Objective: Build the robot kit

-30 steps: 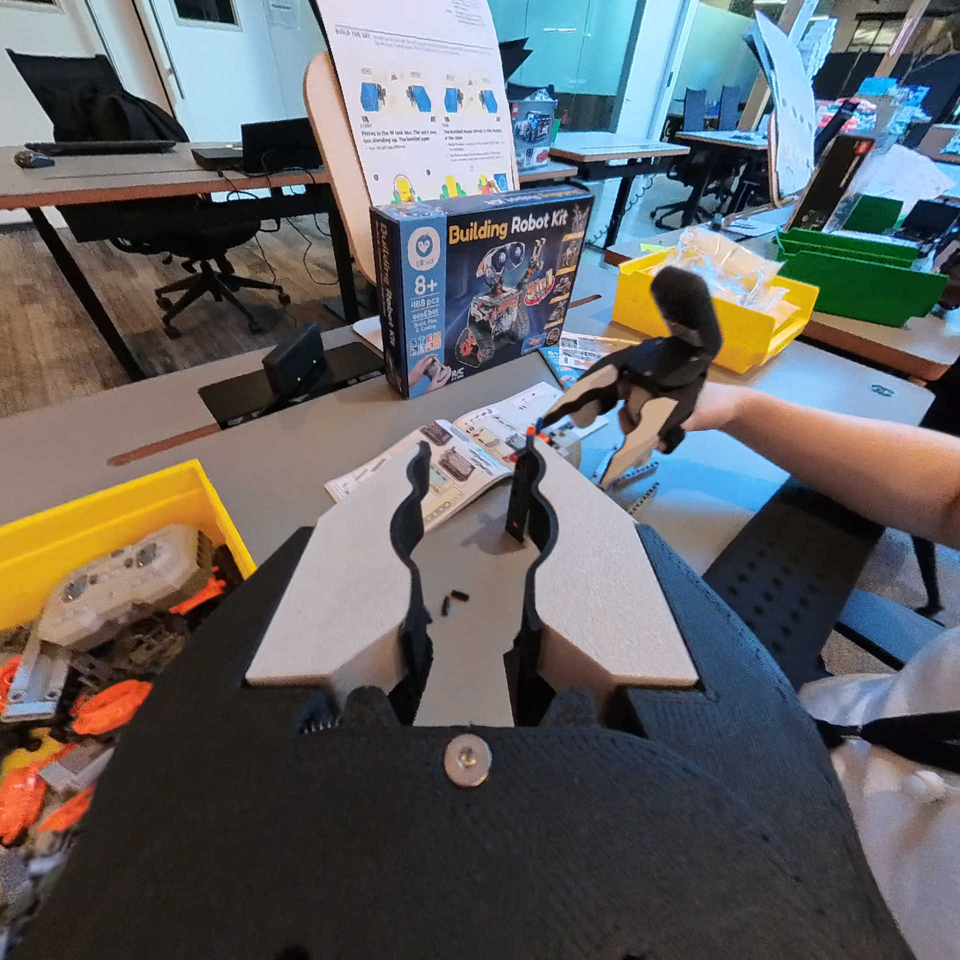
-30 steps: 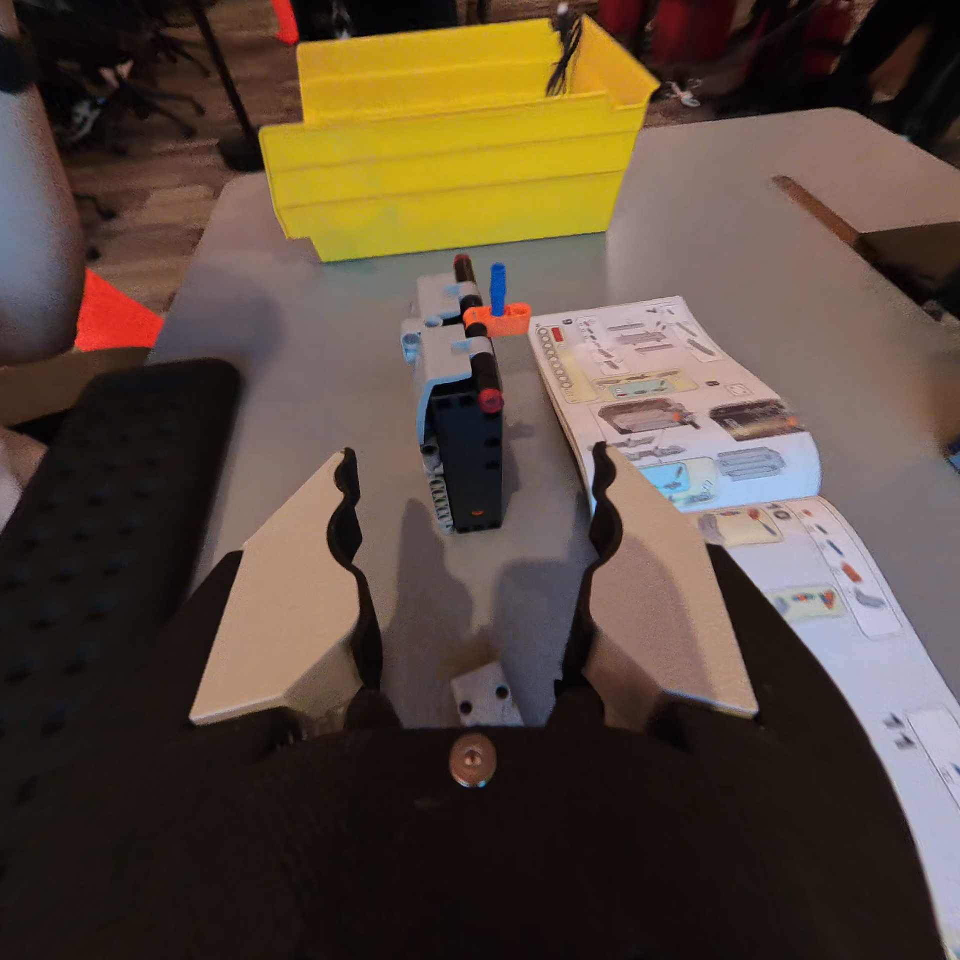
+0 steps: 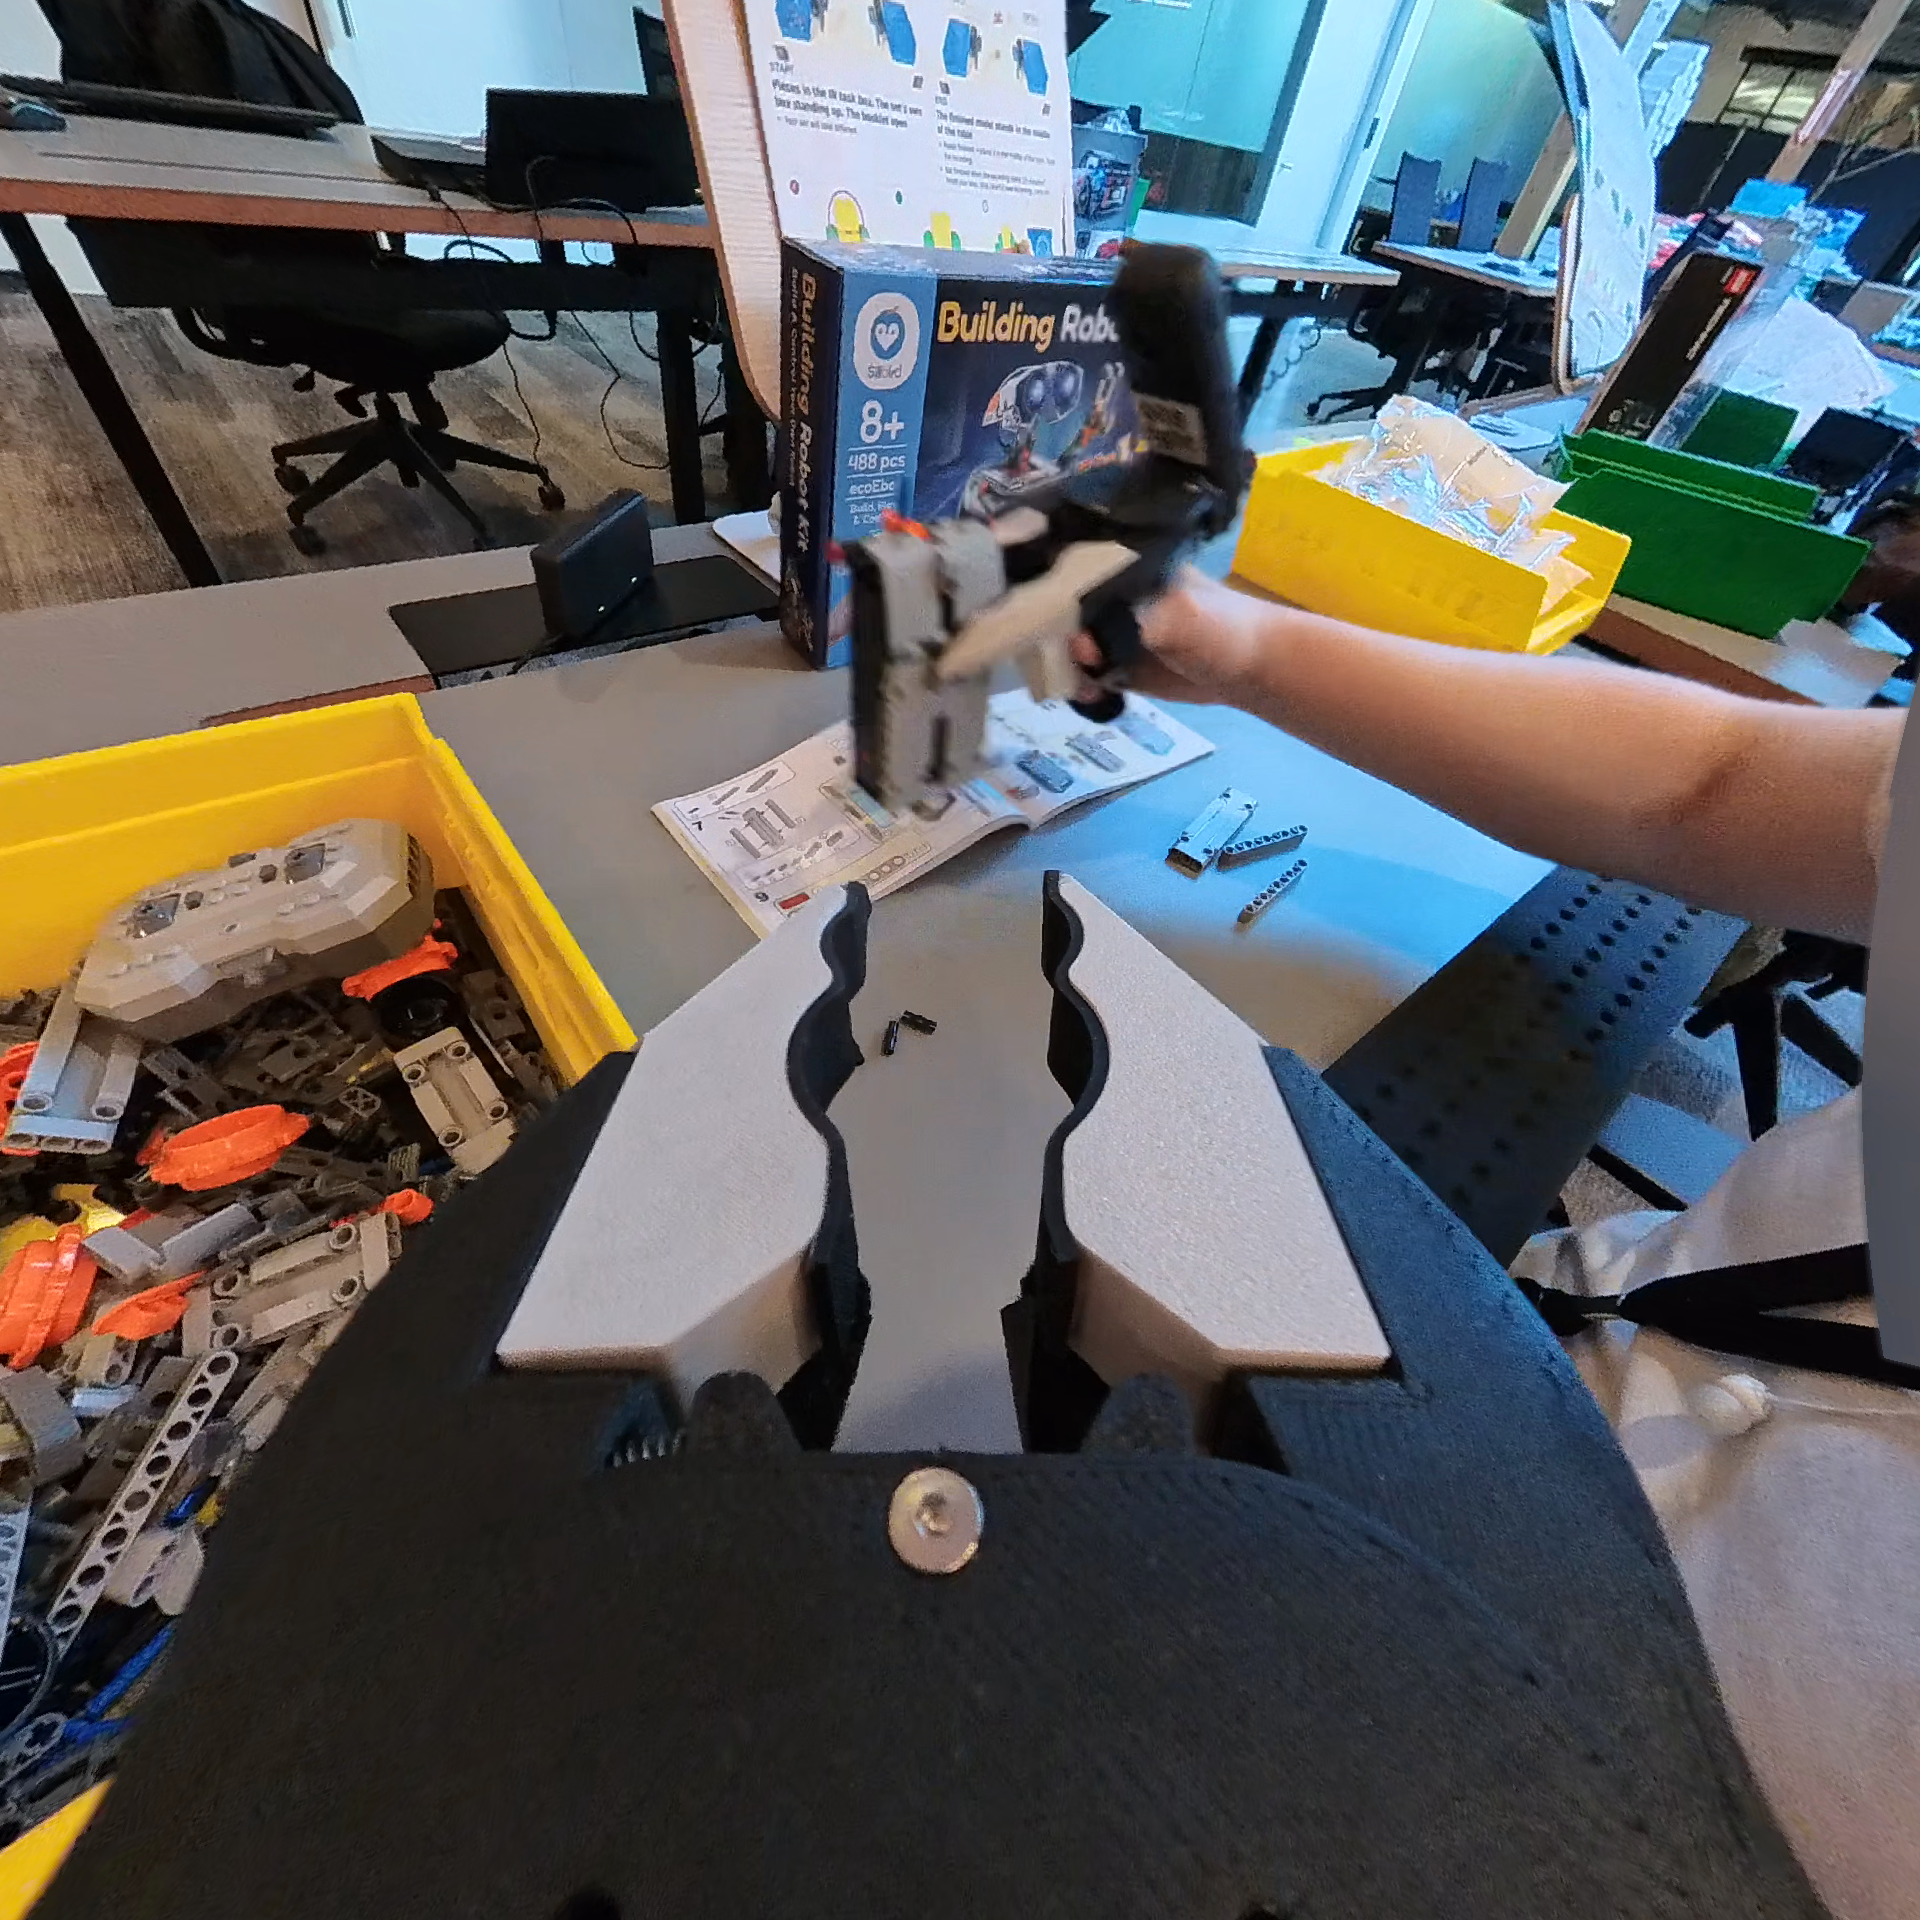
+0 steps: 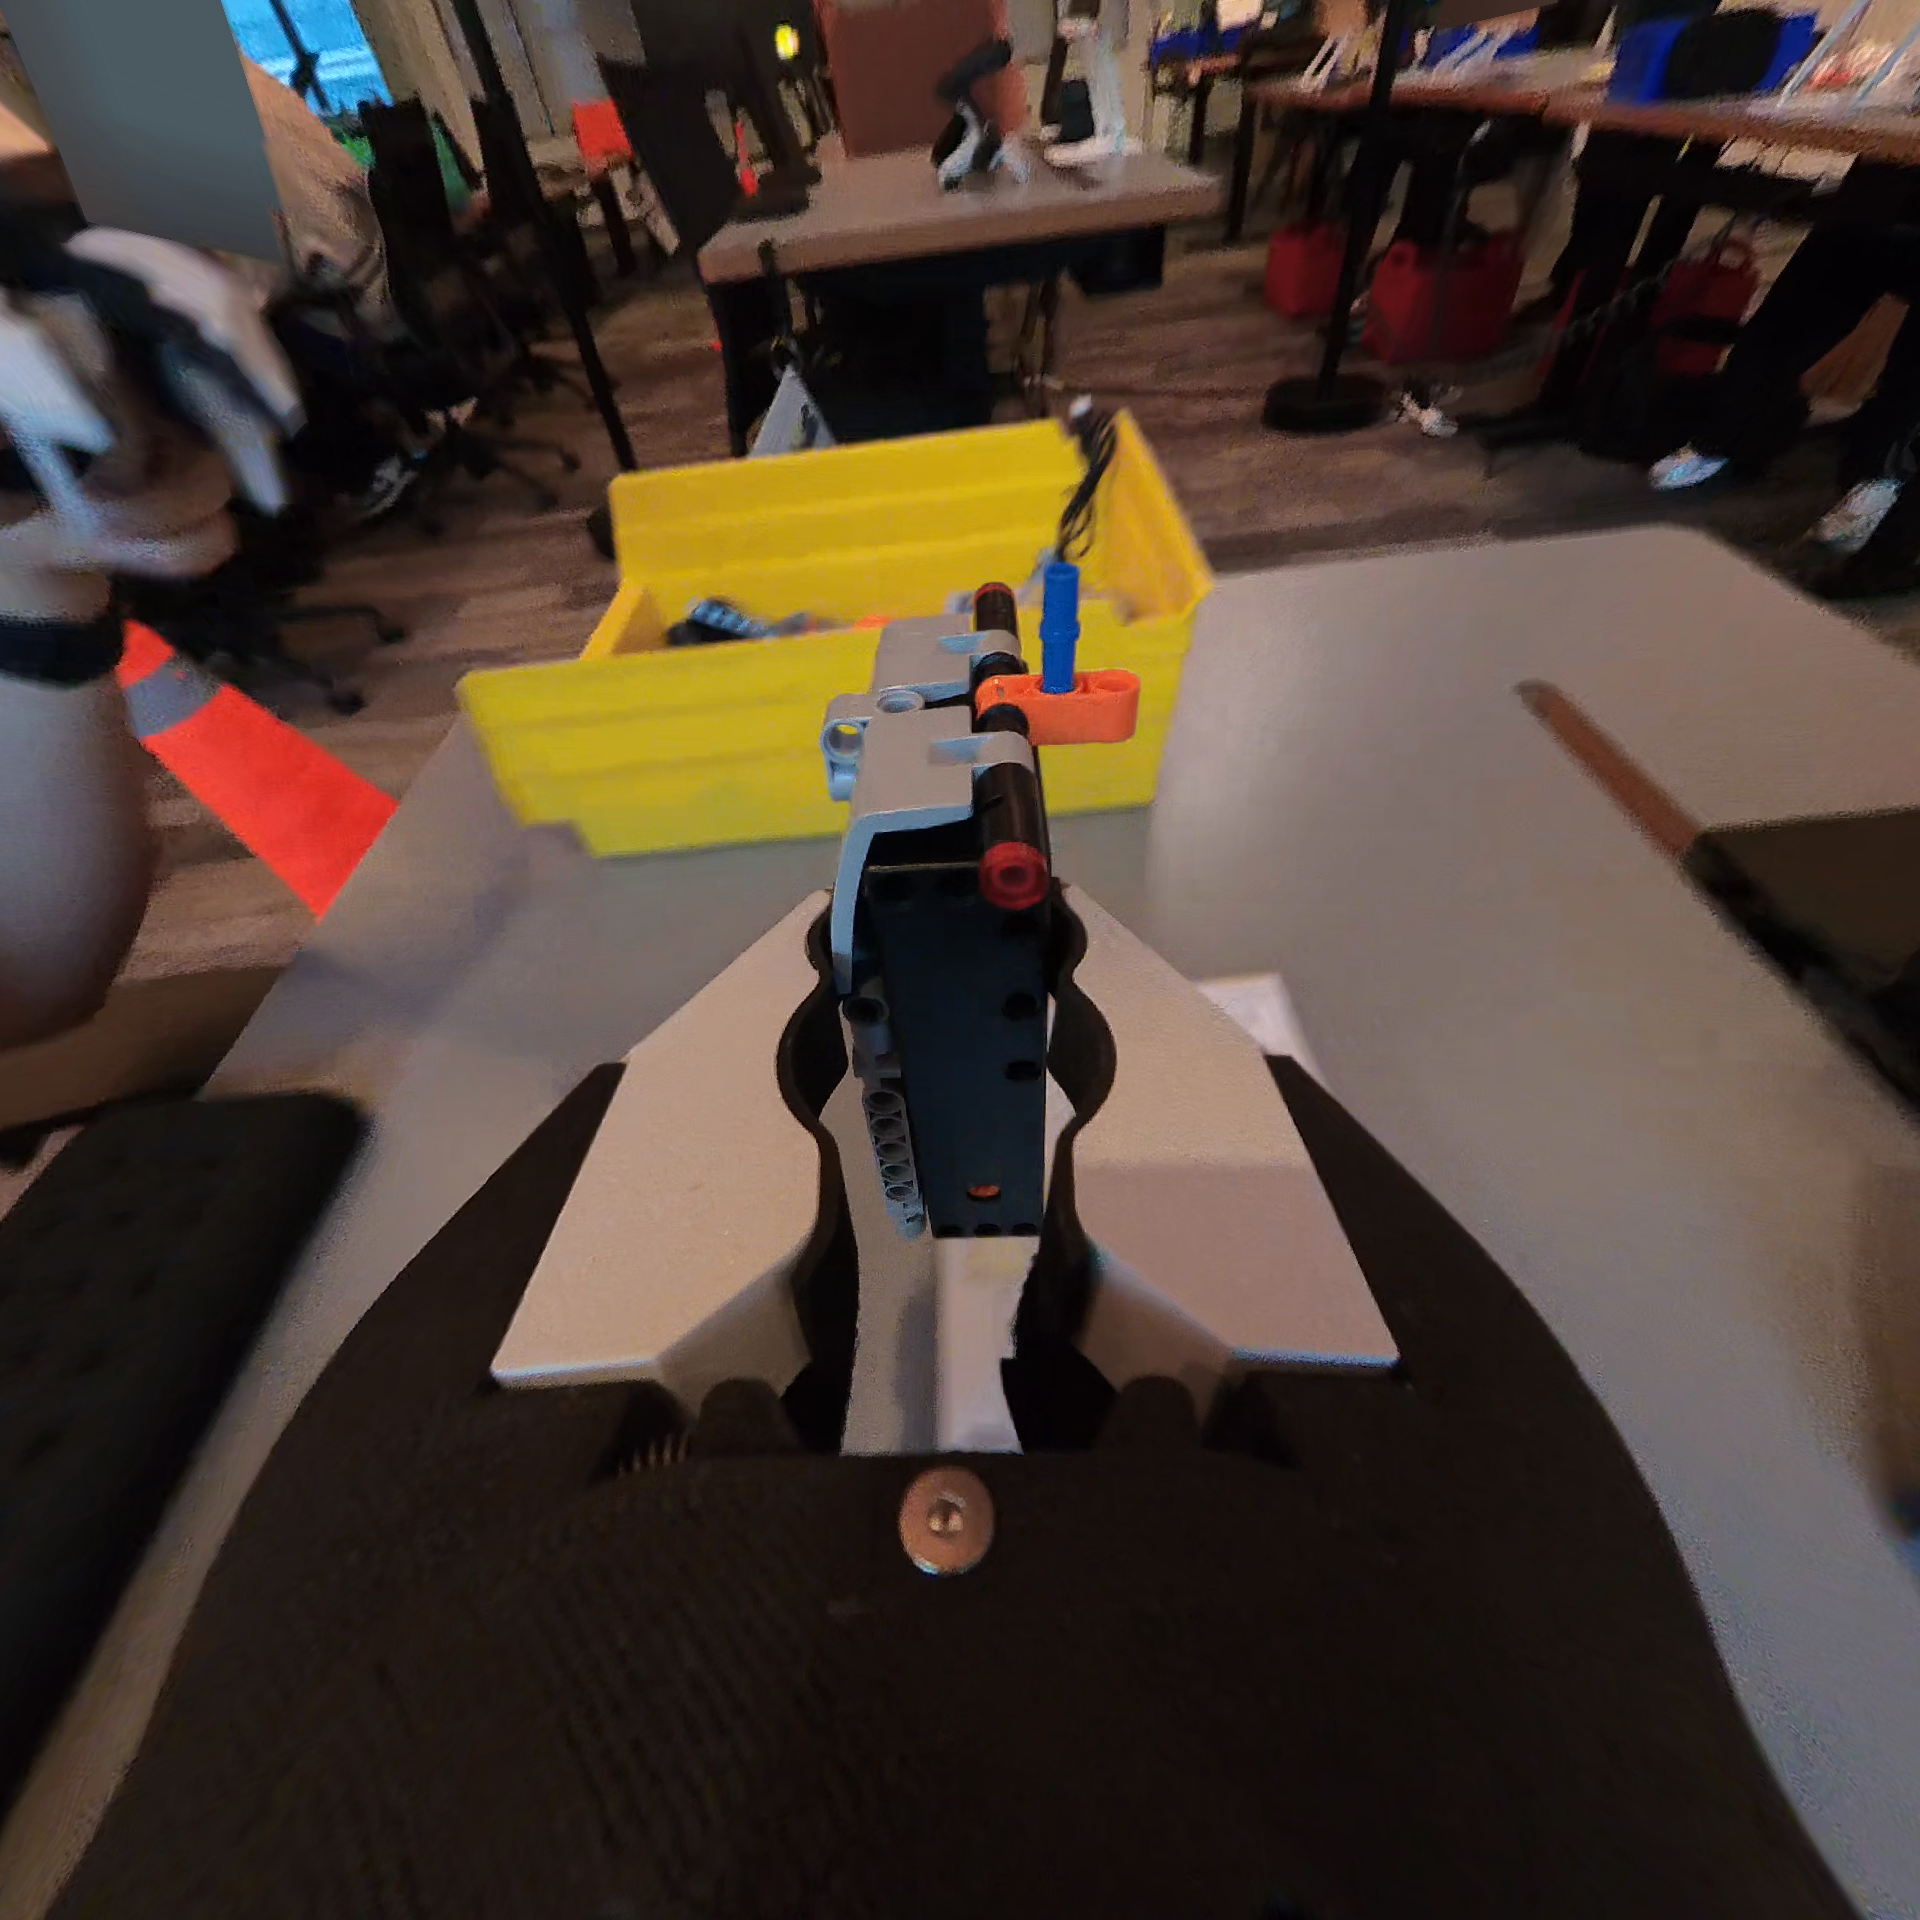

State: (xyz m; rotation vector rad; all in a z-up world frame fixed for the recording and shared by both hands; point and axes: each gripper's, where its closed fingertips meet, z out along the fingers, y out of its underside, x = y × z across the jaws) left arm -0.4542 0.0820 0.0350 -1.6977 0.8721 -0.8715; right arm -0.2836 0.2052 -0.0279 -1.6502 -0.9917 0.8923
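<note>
The right tongs (image 4: 948, 1049) are clamped on a grey-and-black brick assembly (image 4: 951, 997), lifted above the grey desk (image 4: 1455, 935); an orange beam (image 4: 1070, 707) with a blue pin (image 4: 1058, 623) juts from its far end at 1 o'clock. The left tongs (image 3: 951, 925) stand parted and empty over two small black pins (image 3: 906, 1031), with a yellow bin (image 3: 260, 769) of parts at 9 o'clock and an open booklet (image 3: 831, 842) at 12 o'clock.

floor: wood-look (image 3: 94, 488) | desks (image 3: 260, 187) | office chair (image 3: 395, 353)
</note>
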